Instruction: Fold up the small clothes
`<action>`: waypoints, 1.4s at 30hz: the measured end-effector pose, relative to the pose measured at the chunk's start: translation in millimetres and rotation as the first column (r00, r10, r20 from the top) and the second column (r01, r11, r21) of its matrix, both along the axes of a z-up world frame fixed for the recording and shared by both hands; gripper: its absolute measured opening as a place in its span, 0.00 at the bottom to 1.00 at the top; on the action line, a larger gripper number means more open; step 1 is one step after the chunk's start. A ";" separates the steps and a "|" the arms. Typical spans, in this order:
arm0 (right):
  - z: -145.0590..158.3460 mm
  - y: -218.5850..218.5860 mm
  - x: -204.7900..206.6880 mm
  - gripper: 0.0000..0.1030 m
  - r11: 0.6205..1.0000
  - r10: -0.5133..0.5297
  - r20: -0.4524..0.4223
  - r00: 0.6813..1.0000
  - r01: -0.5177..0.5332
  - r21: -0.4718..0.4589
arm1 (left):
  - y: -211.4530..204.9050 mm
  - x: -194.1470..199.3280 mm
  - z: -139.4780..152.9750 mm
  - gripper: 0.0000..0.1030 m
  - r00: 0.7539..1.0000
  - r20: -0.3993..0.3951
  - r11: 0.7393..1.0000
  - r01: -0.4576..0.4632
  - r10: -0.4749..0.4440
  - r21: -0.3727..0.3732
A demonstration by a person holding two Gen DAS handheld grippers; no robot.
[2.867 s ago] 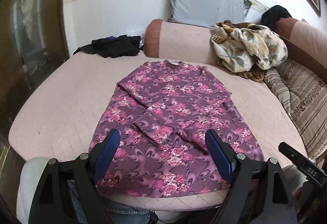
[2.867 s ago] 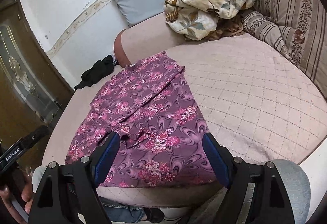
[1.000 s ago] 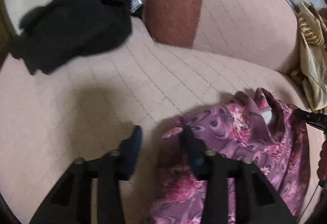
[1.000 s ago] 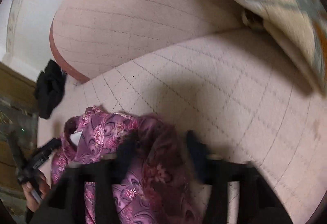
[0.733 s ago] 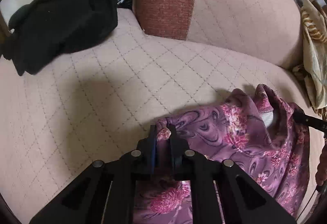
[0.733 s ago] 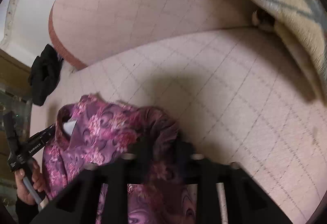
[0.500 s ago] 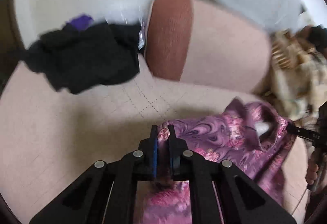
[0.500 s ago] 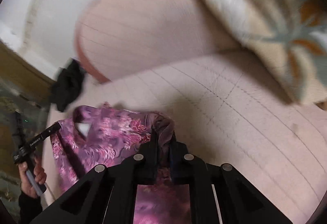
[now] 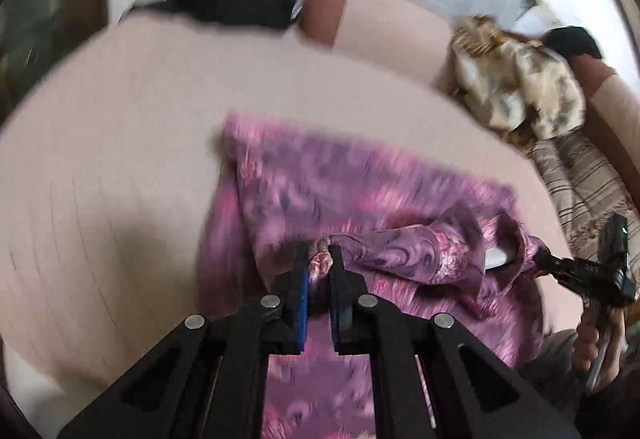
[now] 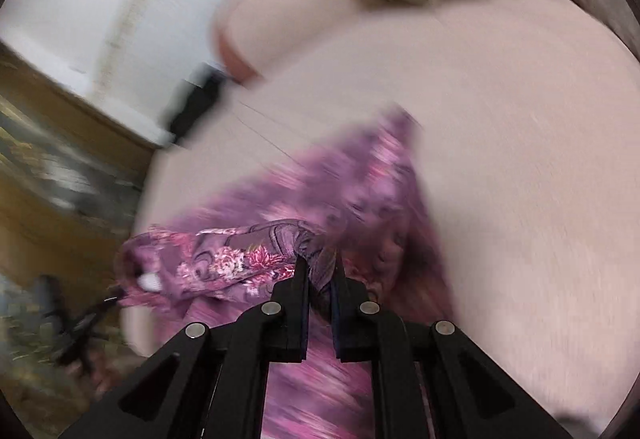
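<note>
A purple floral top [image 9: 360, 195] lies on the pink quilted bed [image 9: 120, 159]. My left gripper [image 9: 319, 259] is shut on its left shoulder corner and holds it lifted over the body of the garment. My right gripper [image 10: 320, 263] is shut on the right shoulder corner of the top [image 10: 332, 191]. The neckline with its white label [image 9: 496, 259] hangs stretched between the two grippers. The right gripper also shows in the left wrist view [image 9: 540, 259]. Both views are blurred by motion.
A black garment [image 9: 232, 5] lies at the bed's far left by a pink bolster [image 9: 380, 19]. A beige floral blanket [image 9: 520, 79] and a striped cushion [image 9: 588, 191] sit at the right. A wooden door [image 10: 48, 159] stands left of the bed.
Both grippers closed on the shoulder corners at the far end and have since pulled them up and back toward the near edge, so the top's upper part folds over its lower part.
</note>
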State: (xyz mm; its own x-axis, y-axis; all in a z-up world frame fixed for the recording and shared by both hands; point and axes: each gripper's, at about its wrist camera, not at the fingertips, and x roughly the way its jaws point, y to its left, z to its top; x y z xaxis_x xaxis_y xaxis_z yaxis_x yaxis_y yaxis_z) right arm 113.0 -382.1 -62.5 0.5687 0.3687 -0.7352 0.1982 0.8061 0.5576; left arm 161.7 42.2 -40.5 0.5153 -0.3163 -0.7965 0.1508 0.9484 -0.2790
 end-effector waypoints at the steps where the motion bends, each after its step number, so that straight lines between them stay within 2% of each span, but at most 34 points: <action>1: -8.4 1.7 -7.9 0.09 1.000 -0.008 -0.002 1.000 0.008 0.005 | 2.3 -2.5 -15.2 0.08 0.997 -0.072 1.000 -0.023 0.024 0.006; 3: -10.6 9.4 -18.9 0.09 0.998 -0.013 0.001 1.000 0.013 -0.055 | 3.7 -8.9 -7.9 0.08 0.999 -0.042 1.000 -0.024 0.024 0.002; 5: 8.2 15.3 -24.2 0.09 0.996 0.018 0.071 0.997 -0.012 -0.091 | 4.7 -15.7 8.1 0.08 1.000 0.006 1.000 -0.006 0.006 -0.026; 7: 16.9 24.7 -32.7 0.09 0.980 0.044 0.076 0.996 -0.028 -0.197 | 5.3 -20.3 12.3 0.08 1.000 0.014 0.999 0.009 -0.008 -0.050; 8: 12.5 24.2 -33.8 0.09 0.981 0.037 0.064 0.997 -0.024 -0.194 | 5.6 -23.4 9.4 0.09 1.000 0.008 0.999 0.006 -0.005 -0.043; 10: -3.3 23.4 -34.9 0.10 0.986 0.031 0.009 0.999 -0.029 -0.165 | 7.2 -21.0 -6.3 0.11 0.998 -0.064 0.999 -0.015 0.013 -0.034; 12: -6.1 25.5 -31.1 0.13 0.979 0.029 -0.009 1.000 -0.031 -0.203 | 10.1 -20.6 -15.0 0.11 0.992 -0.121 0.999 -0.030 0.026 -0.027; 14: -2.0 25.9 -33.7 0.25 0.973 0.030 0.001 1.000 -0.029 -0.230 | 12.3 -28.8 -8.9 0.13 0.994 -0.102 0.999 -0.029 0.025 -0.035; 15: -0.7 24.5 -38.7 0.30 0.974 0.015 0.002 1.000 -0.014 -0.226 | 15.6 -38.4 -2.0 0.19 0.997 -0.070 0.998 -0.028 0.024 -0.059; 16: 0.1 22.9 -44.3 0.40 0.977 -0.002 0.006 1.000 0.003 -0.215 | 16.1 -44.2 -0.2 0.27 0.998 -0.058 0.997 -0.027 0.023 -0.067; 17: 1.6 20.0 -51.3 0.49 0.981 -0.025 0.018 1.000 0.028 -0.191 | 18.2 -50.5 2.7 0.31 0.999 -0.043 0.997 -0.026 0.023 -0.075; 18: 3.7 18.7 -58.5 0.52 0.986 -0.043 0.034 0.998 0.048 -0.157 | 21.3 -57.9 4.0 0.34 0.999 -0.037 0.997 -0.035 0.032 -0.075; 20: 6.9 16.8 -75.6 0.63 0.993 -0.068 0.066 0.996 0.074 -0.089 | 27.1 -65.8 5.1 0.35 0.998 -0.041 0.994 -0.052 0.049 -0.093; 23: 12.2 25.2 -91.2 0.64 0.996 -0.069 0.105 0.992 0.074 -0.050 | 39.5 -69.0 9.9 0.40 0.996 -0.061 0.984 -0.069 0.059 -0.166; 25: 15.2 30.5 -95.3 0.65 0.998 -0.058 0.124 0.991 0.062 -0.028 | 39.2 -63.8 8.7 0.58 0.992 -0.104 0.976 -0.096 0.077 -0.195; 27: 16.8 34.9 -89.5 0.67 0.999 -0.045 0.115 0.992 0.044 0.015 | 35.0 -54.0 2.5 0.60 0.981 -0.169 0.958 -0.138 0.097 -0.250; 29: 13.0 33.0 -78.6 0.71 0.991 -0.060 0.087 0.994 0.049 0.121 | 30.2 -47.1 -6.7 0.61 0.968 -0.231 0.938 -0.165 0.095 -0.304; 31: 2.8 26.2 -67.3 0.75 0.965 -0.120 0.033 0.992 0.109 0.237 | 25.4 -40.7 -19.8 0.61 0.949 -0.303 0.919 -0.189 0.081 -0.346; 33: -11.0 21.3 -54.7 0.75 0.920 -0.142 -0.022 0.990 0.140 0.365 | 26.3 -36.0 -32.0 0.61 0.929 -0.359 0.896 -0.236 0.094 -0.376; 34: -18.6 18.7 -46.9 0.75 0.894 -0.152 -0.052 0.987 0.159 0.418 | 29.8 -32.2 -37.5 0.61 0.916 -0.387 0.876 -0.269 0.105 -0.400; 37: -33.6 3.5 -39.5 0.75 0.842 -0.229 -0.117 0.966 0.257 0.474 | 41.9 -27.8 -44.3 0.61 0.884 -0.441 0.830 -0.360 0.157 -0.425; 38: -42.0 -3.0 -39.1 0.75 0.815 -0.261 -0.163 0.952 0.308 0.491 | 44.1 -27.6 -44.7 0.61 0.878 -0.448 0.823 -0.376 0.169 -0.426; 40: -49.5 -6.3 -37.5 0.73 0.799 -0.273 -0.201 0.941 0.339 0.497 | 39.3 -25.7 -43.3 0.61 0.875 -0.448 0.852 -0.370 0.184 -0.372; 42: -47.4 -1.3 -34.3 0.61 0.839 -0.258 -0.221 0.941 0.332 0.432 | 29.5 -23.3 -44.8 0.61 0.881 -0.436 0.880 -0.344 0.182 -0.328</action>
State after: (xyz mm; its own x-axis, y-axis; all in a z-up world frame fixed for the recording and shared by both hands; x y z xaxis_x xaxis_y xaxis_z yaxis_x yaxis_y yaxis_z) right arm 78.7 -383.3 -109.9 0.6027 0.5155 -0.6092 0.4950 0.3573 0.7920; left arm 138.4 71.7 -85.3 0.3051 -0.5343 -0.7883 -0.2841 0.7390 -0.6108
